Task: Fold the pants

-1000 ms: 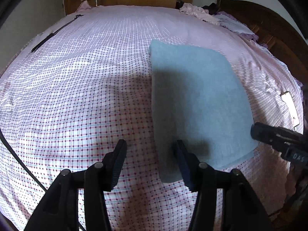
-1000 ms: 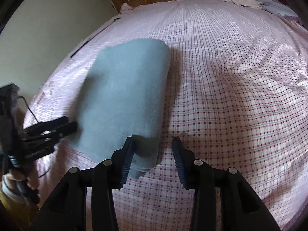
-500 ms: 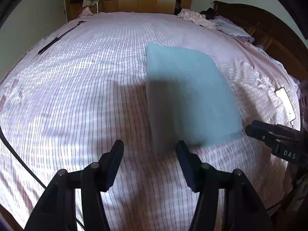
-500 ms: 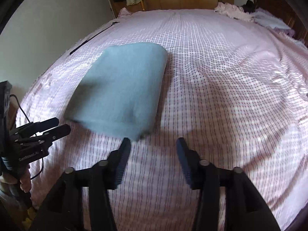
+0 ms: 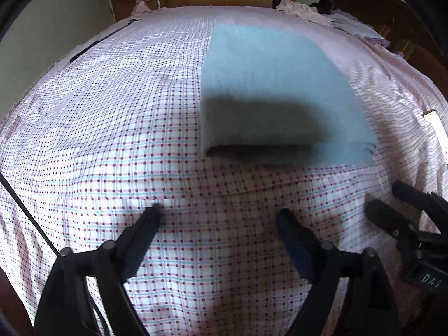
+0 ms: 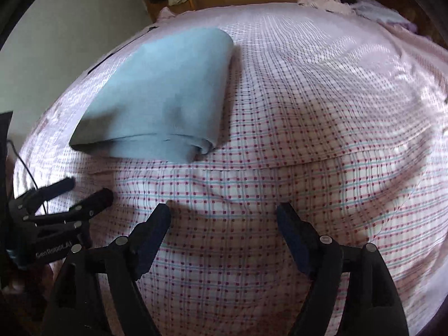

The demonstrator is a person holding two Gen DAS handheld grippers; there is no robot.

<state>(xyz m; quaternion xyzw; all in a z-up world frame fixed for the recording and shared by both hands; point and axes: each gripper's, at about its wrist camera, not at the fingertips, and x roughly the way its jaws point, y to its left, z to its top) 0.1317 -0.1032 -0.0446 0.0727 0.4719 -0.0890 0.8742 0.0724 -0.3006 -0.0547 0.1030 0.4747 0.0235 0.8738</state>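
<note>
Both hand-held grippers, the left gripper [image 5: 218,218] and right gripper [image 6: 224,212], hang wide apart and empty just short of the folded light-blue fabric pants [image 5: 268,84] lying ahead on the pink checked bedsheet [image 5: 112,112]; before finishing, verify stacked edges align.

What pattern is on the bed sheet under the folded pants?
A pink-and-white check with small dark red dots, on the bed sheet; clearest in the right wrist view.
</note>
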